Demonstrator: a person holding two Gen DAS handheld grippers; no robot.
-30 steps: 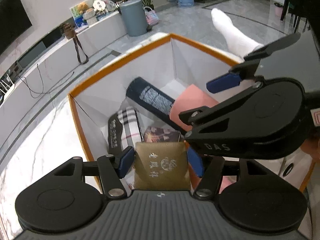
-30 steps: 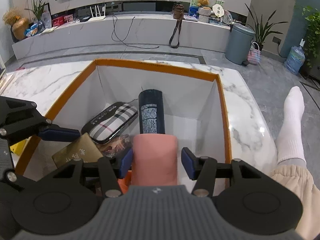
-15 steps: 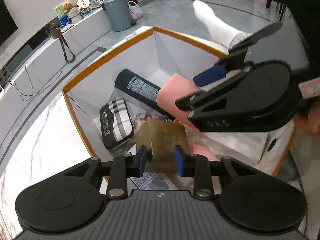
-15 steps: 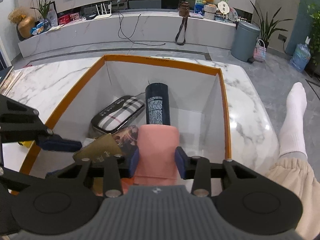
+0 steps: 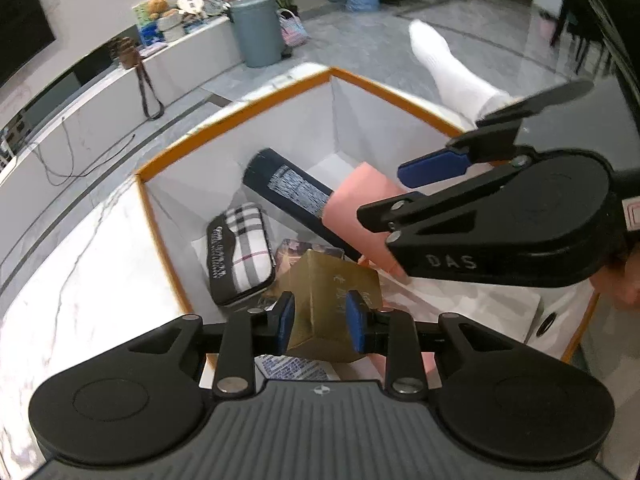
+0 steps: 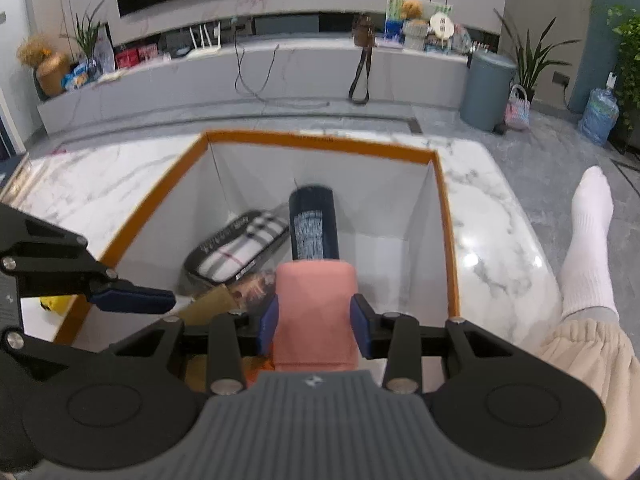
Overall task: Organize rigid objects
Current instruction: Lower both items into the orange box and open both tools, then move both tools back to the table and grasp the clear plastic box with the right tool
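Left tool [image 5: 320,322]: clamped on a gold box [image 5: 334,300], held tilted above the near end of the orange-rimmed bin [image 5: 240,116].
Right tool [image 6: 314,326]: clamped on a pink box [image 6: 316,312], over the same near end, just beside the gold one.
Bin floor, beyond: plaid case [image 5: 240,254] toward the left wall; dark cylinder [image 6: 313,228] alongside it, pointing at the far wall.
Bin stands on a white marble surface [image 6: 488,216].

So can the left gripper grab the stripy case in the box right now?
Probably not yet: the left gripper is already shut on the gold box. The plaid case itself lies uncovered just ahead.
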